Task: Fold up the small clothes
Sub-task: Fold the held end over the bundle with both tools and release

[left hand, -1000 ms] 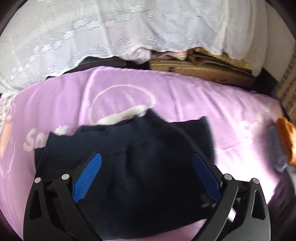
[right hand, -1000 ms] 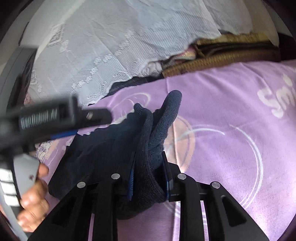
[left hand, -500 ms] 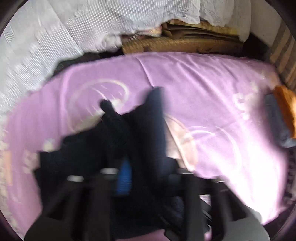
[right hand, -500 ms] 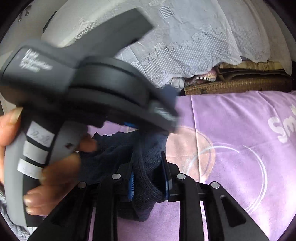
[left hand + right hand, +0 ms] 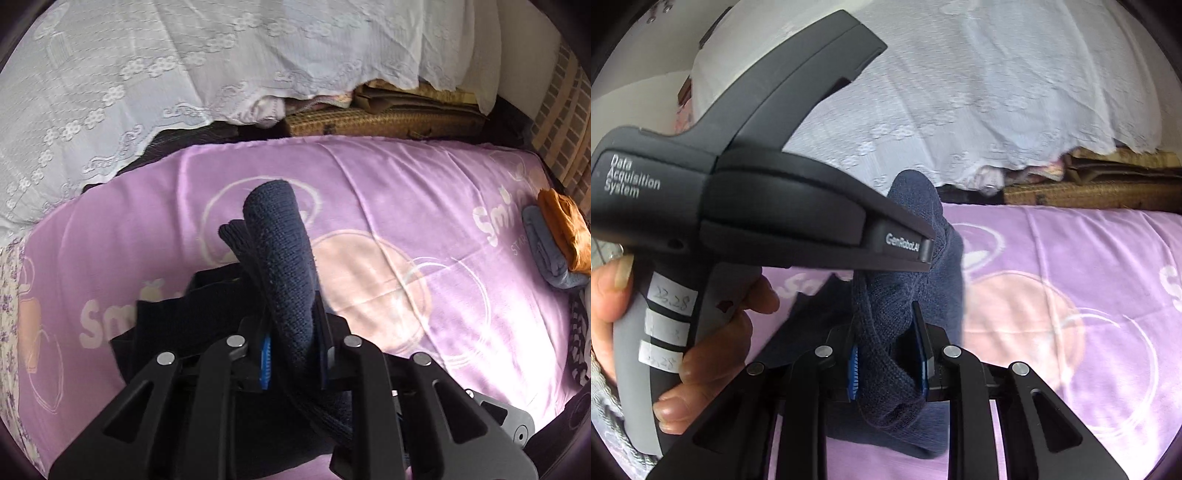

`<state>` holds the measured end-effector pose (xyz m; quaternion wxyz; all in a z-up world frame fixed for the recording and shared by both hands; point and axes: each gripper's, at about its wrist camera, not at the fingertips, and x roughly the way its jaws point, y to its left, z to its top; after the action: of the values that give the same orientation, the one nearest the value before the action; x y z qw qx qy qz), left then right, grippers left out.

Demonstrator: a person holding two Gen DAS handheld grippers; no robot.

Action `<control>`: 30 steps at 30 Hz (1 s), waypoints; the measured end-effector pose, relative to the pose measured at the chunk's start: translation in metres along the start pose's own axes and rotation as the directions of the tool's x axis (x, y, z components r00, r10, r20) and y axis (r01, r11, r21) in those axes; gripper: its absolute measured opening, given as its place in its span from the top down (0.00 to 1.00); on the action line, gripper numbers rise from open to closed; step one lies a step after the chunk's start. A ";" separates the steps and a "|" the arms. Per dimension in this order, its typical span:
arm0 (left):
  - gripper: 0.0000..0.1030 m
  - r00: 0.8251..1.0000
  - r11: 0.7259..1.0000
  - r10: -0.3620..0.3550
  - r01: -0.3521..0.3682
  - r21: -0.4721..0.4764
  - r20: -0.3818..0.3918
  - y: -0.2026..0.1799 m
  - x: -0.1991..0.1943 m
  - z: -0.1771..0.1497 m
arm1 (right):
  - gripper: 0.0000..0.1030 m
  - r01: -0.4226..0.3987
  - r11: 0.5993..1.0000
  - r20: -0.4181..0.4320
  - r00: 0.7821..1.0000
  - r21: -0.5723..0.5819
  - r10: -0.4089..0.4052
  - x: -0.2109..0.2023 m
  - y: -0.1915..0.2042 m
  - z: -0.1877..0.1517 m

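A second earlier the left gripper (image 5: 293,356) had hung wide open over the navy knit garment (image 5: 284,266), which lay mostly flat on the purple blanket (image 5: 406,192). By this moment its jaws had closed to a narrow gap, pinching a thick bunch of the dark knit between the blue pads, and that fold stood up in front of it like a rolled tongue. The right gripper (image 5: 890,363) kept its grip too — jaws drawn in on a wad of the same garment, just as before. The two tools had come close together; the left one's grey body, in the person's left hand (image 5: 683,354), filled much of the right camera's view.

So the garment was now pinched by both grippers, partly raised off the blanket near its front edge, the rest trailing flat to the left. I took that to mean a fold was ready to be carried over — both ends secured. A small folded stack (image 5: 554,243) waited at the blanket's far right.
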<state>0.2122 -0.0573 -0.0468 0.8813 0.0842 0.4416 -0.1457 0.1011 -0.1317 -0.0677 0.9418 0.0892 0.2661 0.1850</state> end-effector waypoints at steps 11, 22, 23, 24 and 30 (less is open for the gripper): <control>0.86 0.998 0.996 0.051 -0.048 -0.071 0.044 0.087 -0.026 -0.041 | 0.77 -0.012 0.994 -0.089 0.996 -0.106 0.003 0.044 0.075 0.001; 0.87 0.998 0.982 0.052 -0.045 -0.181 0.032 0.157 -0.018 -0.093 | 0.77 -0.028 0.981 -0.170 0.985 -0.194 -0.006 0.083 0.142 -0.019; 0.87 0.999 0.980 0.045 -0.040 -0.194 0.022 0.162 -0.013 -0.098 | 0.77 -0.023 0.979 -0.185 0.983 -0.205 -0.015 0.089 0.146 -0.024; 0.87 0.999 0.977 0.034 -0.032 -0.209 0.007 0.169 -0.005 -0.104 | 0.77 -0.019 0.976 -0.200 0.979 -0.216 -0.025 0.095 0.149 -0.029; 0.79 1.000 0.959 -0.028 0.029 -0.281 0.007 0.189 0.023 -0.133 | 0.76 0.014 0.954 -0.236 0.968 -0.299 -0.088 0.114 0.159 -0.055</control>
<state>0.1874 0.1536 -0.1413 0.8828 -0.0483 0.4577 -0.0942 0.1138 0.0632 -0.1248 0.9086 -0.0830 0.3528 0.2077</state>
